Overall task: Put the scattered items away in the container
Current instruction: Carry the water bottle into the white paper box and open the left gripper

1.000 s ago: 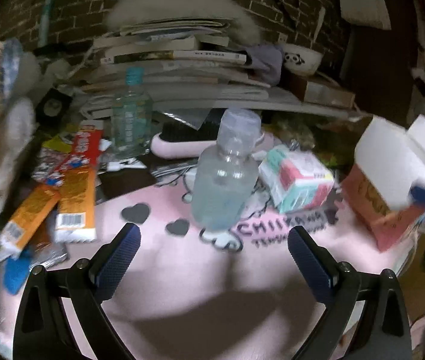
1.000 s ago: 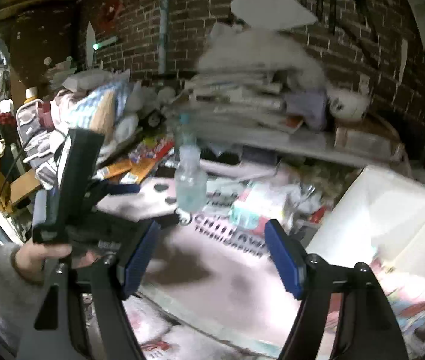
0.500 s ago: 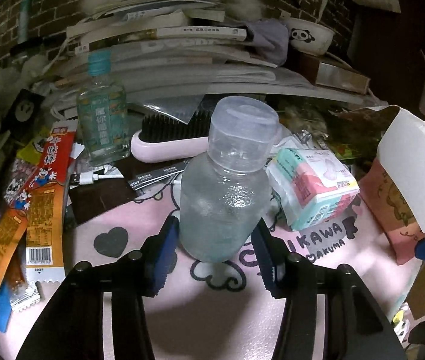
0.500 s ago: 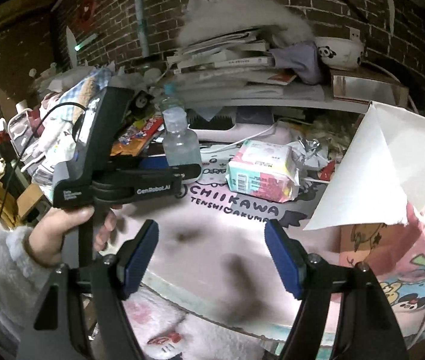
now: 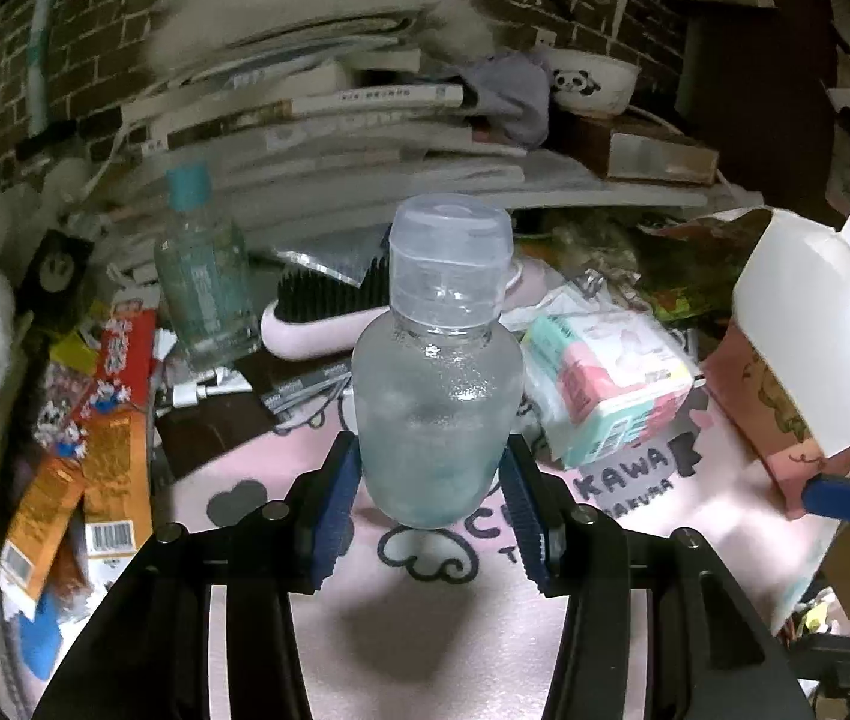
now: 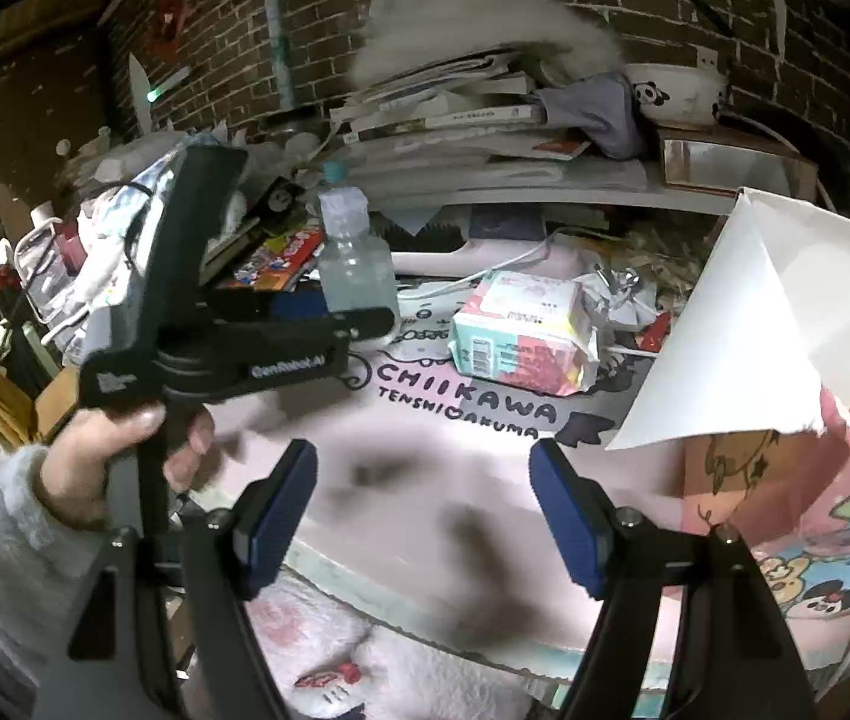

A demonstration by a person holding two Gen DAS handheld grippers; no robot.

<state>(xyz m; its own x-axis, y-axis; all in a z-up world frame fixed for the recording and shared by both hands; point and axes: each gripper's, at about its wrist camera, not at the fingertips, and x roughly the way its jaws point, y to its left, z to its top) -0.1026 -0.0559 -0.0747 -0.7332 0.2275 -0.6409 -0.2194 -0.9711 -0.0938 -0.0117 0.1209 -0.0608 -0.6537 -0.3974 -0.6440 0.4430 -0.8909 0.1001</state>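
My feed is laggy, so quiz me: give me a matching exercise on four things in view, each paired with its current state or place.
Things:
1. frosted bottle
2. tissue pack
3. right hand-held gripper
4. panda bowl

States:
a. open, holding nothing
b. up on the stacked books
c. lying on the pink mat
d. clamped in the left hand-held gripper

Pairs: 1-d, 2-c, 3-a, 4-b

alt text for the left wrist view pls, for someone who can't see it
The left gripper is closed on the lower body of a small clear plastic bottle with a translucent cap, held upright above a pink printed mat. Behind it lie a tissue pack, a teal-capped bottle, snack packets and stacked books.
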